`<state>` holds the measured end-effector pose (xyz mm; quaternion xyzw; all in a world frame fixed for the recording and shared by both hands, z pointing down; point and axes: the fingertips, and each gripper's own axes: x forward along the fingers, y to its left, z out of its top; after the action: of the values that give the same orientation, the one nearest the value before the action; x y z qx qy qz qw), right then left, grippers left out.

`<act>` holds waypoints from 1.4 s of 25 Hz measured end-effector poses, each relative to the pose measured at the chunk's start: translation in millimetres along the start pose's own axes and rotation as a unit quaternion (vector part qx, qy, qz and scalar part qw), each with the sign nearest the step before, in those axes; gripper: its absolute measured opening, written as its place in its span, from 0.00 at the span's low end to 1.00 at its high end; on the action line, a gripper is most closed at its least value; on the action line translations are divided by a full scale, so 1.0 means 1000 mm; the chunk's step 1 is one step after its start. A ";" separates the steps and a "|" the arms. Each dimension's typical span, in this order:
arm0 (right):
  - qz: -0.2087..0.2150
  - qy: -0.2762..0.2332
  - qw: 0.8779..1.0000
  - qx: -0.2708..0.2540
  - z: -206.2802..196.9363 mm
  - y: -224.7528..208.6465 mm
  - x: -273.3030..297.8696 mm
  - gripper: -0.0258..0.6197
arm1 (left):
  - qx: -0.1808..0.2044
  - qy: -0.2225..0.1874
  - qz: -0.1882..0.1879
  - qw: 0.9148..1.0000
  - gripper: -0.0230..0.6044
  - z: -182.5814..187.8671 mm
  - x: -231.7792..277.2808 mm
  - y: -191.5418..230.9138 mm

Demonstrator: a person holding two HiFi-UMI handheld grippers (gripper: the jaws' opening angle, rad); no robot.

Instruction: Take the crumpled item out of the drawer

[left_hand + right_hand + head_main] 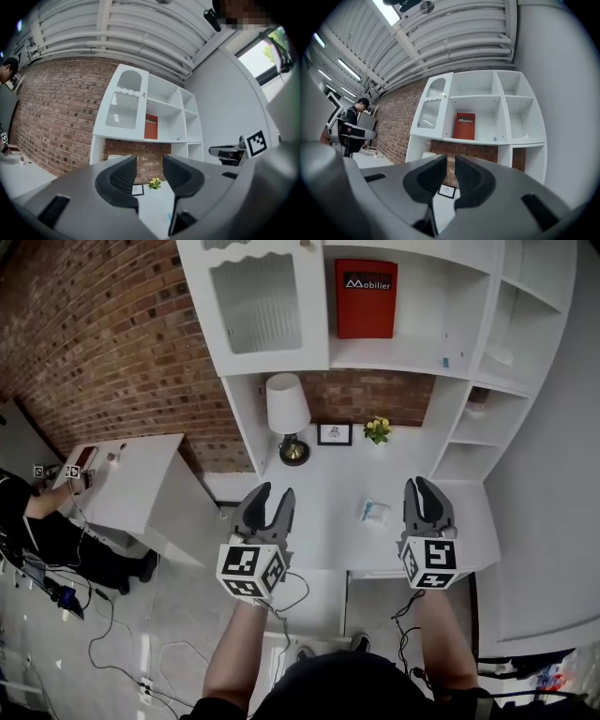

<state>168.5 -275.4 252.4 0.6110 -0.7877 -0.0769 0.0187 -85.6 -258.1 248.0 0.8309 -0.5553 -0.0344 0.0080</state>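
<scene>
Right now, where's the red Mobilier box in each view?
Head view: top centre, in the shelf cubby, red Mobilier box.
Left gripper view: mid-frame, small, above the jaw tips.
Right gripper view: mid-frame, above the jaw tips.
Shared landmark: the glazed cabinet door sits immediately left of it in all three views.

Crumpled wrapper point(373, 512) on white desk point(323, 507), seen between left claw point(277, 489) and right claw point(419, 482), lamp point(288, 404) behind
</scene>
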 end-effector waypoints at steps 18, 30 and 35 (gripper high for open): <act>0.003 -0.041 0.999 -0.006 0.057 0.029 -0.007 0.12 | 0.008 -0.040 -0.027 0.999 0.29 0.039 -0.009 0.004; -0.002 -0.034 0.999 -0.004 0.050 0.035 -0.008 0.11 | 0.006 -0.037 -0.031 0.999 0.29 0.034 -0.012 0.009; -0.005 -0.032 0.999 -0.004 0.048 0.032 -0.011 0.11 | 0.004 -0.033 -0.032 0.999 0.29 0.031 -0.012 0.009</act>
<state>134.2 -252.4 210.6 0.6121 -0.7845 -0.0993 -0.0046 -100.5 -249.6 217.7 0.8465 -0.5288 -0.0596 -0.0151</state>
